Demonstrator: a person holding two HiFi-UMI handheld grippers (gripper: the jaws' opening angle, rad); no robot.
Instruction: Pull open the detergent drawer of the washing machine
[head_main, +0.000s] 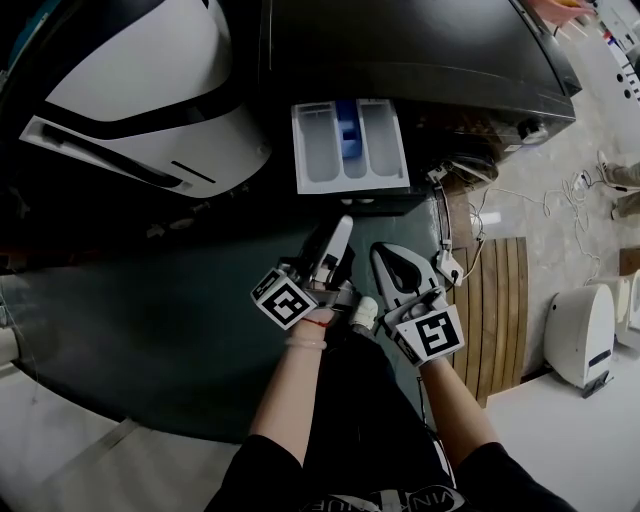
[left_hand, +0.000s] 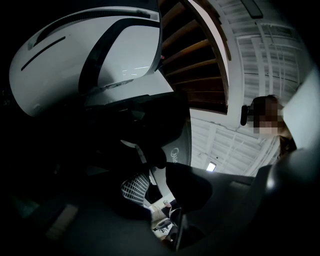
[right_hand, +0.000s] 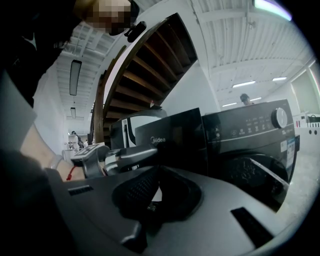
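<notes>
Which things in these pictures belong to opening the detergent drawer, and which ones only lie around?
For the job:
- detergent drawer, already pulled out
- washing machine
- left gripper
- right gripper

Just lying about:
- white appliance beside the machine
- wooden slats on the floor
- white device at the right edge

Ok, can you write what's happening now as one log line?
detergent drawer: pulled out | left tongs: open, empty, clear of drawer | right tongs: shut, empty, clear of drawer
</notes>
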